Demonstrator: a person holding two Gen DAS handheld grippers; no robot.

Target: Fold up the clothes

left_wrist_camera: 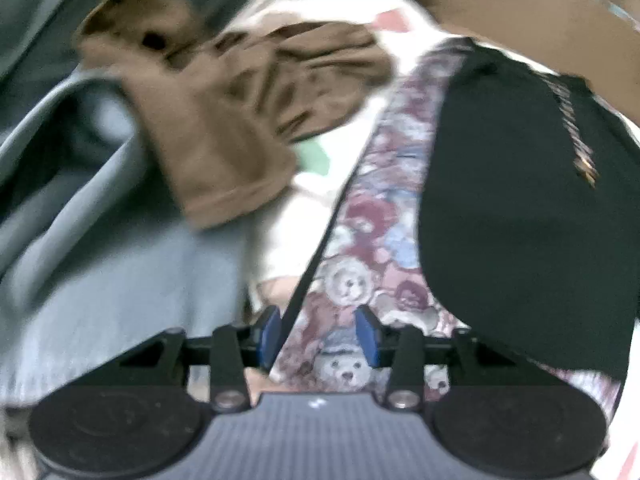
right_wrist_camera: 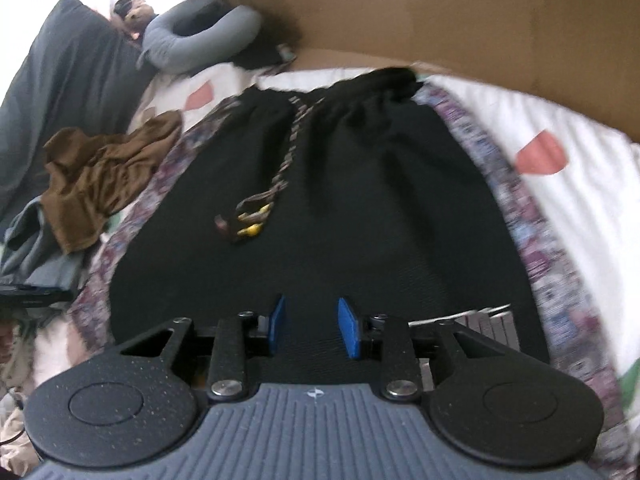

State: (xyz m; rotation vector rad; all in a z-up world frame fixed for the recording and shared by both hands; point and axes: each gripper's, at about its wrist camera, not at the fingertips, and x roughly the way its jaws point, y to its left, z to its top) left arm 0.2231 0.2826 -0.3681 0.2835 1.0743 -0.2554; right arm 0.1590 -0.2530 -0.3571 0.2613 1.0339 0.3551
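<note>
Black drawstring shorts lie flat on a teddy-bear print cloth, waistband far from me, with a braided cord ending in yellow tips. My right gripper hovers open over the near hem of the shorts, blue pads apart with nothing between them. In the left wrist view the shorts fill the right side. My left gripper is open above the bear-print cloth near its dark left edge. A crumpled brown garment, also the brown garment, lies to the left.
A grey-blue garment lies bunched at the left. A cardboard wall runs along the far side. A grey neck pillow and a dark pillow sit at the far left on a white sheet with coloured shapes.
</note>
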